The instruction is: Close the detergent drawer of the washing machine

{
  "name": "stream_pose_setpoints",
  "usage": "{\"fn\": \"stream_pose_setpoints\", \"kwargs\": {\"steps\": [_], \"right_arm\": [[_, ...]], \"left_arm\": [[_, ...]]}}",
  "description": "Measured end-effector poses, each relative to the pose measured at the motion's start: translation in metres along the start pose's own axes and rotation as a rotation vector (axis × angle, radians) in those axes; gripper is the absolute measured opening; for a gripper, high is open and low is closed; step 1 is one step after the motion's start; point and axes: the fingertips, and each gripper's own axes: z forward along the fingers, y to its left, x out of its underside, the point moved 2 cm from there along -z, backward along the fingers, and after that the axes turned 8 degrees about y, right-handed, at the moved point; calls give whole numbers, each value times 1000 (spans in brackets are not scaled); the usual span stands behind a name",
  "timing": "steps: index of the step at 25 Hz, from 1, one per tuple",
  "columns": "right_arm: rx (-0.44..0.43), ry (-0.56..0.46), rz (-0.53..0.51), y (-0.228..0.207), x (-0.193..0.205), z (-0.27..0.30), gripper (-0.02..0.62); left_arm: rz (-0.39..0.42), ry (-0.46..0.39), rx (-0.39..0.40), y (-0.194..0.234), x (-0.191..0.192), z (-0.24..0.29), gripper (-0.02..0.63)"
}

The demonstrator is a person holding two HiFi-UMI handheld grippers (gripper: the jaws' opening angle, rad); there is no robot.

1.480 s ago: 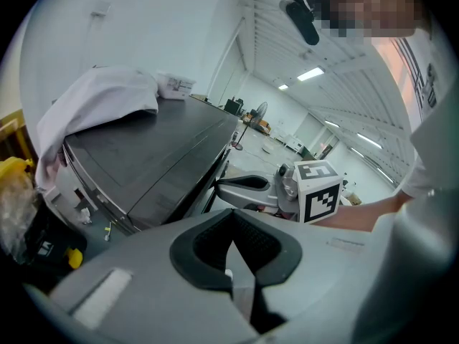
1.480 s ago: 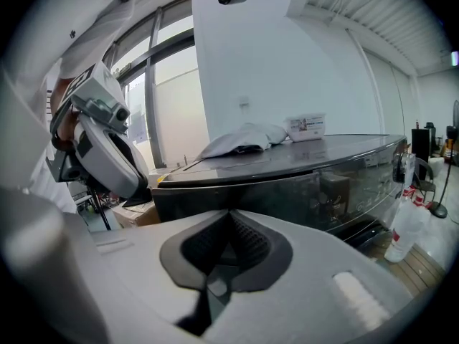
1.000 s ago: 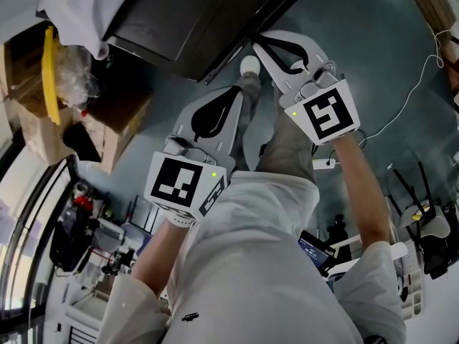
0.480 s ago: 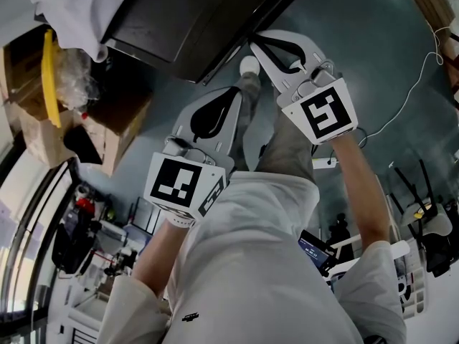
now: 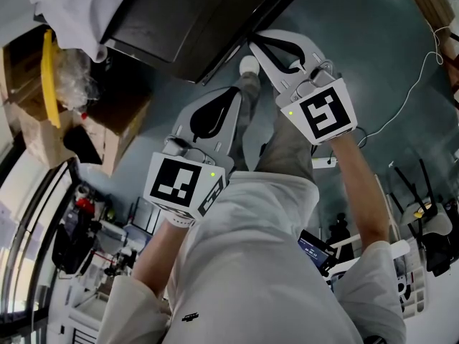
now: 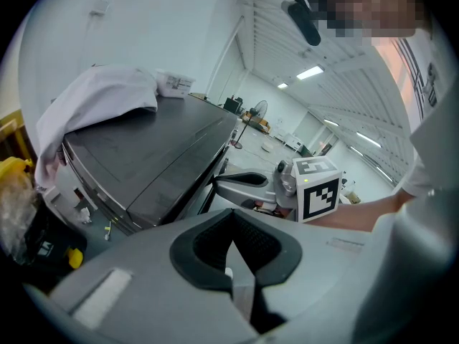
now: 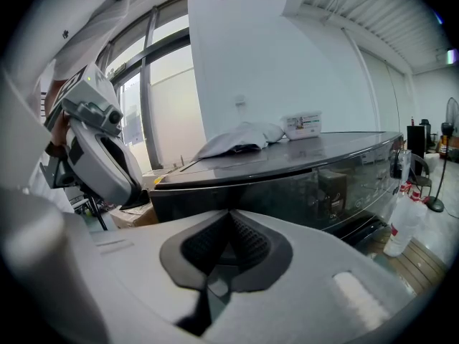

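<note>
The dark grey washing machine [image 5: 193, 20] fills the top of the head view, with a white cloth [image 5: 79, 9] lying on its lid. No separate drawer shape stands out on its glossy front panel [image 7: 337, 181]. My right gripper [image 5: 256, 44] is shut with nothing in it, its tip close beside the machine's front edge. My left gripper [image 5: 237, 95] hangs lower and further from the machine, also shut and empty. In the left gripper view the right gripper [image 6: 244, 187] sits by the machine's front corner. The left gripper [image 7: 100, 156] shows at the left of the right gripper view.
Cardboard boxes [image 5: 36, 113] with a yellow strap [image 5: 49, 74] stand left of the machine. A white cable [image 5: 412, 95] trails over the floor at right, and my white shoe [image 5: 249, 64] is under the grippers. A small box [image 7: 301, 124] rests on the lid, and a plastic bottle [image 7: 400, 224] stands by the machine's base.
</note>
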Motion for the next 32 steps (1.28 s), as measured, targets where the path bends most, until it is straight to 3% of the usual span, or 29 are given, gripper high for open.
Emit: {"fn": "stream_pose_setpoints", "kwargs": {"steps": [14, 22, 32], "right_arm": [[-1, 11, 17, -1, -1, 3, 5], [-28, 28, -54, -2, -5, 5, 5], [5, -44, 56, -2, -5, 4, 5]], "left_arm": [[-1, 10, -1, -1, -3, 2, 17], [-9, -7, -19, 6, -3, -3, 17], [-10, -17, -14, 0, -4, -3, 17]]}}
